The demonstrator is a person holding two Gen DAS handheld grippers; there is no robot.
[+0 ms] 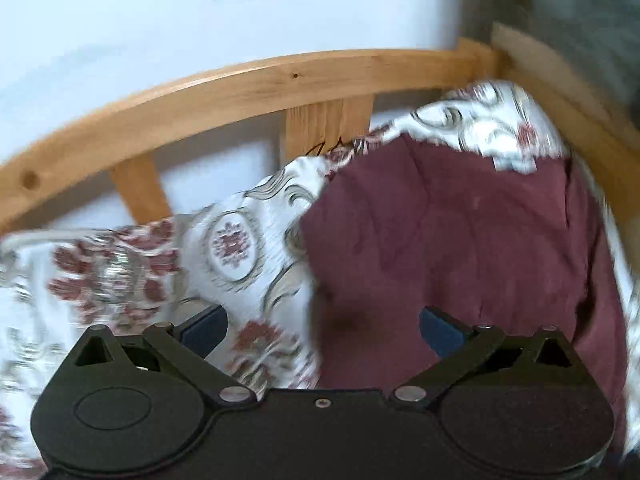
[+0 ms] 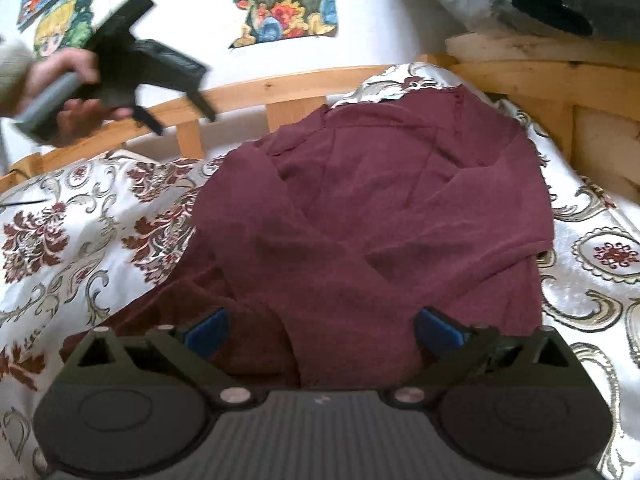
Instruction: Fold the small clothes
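Shirt (image 2: 372,216) in maroon is spread on our flowery bedspread (image 2: 80,232), partly folded, collar end toward the wooden rail (image 1: 248,84), long axis running away from us. Right claw (image 2: 322,330) gapes wide above its hem, empty; left claw (image 1: 322,330) likewise, lifted clear.

White wall (image 1: 120,40), wooden bedframe (image 1: 240,84), patterned bedspread (image 2: 72,232).

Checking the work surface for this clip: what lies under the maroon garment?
The maroon garment lies on a white bedspread with red floral print. The garment hides whatever is directly beneath it.
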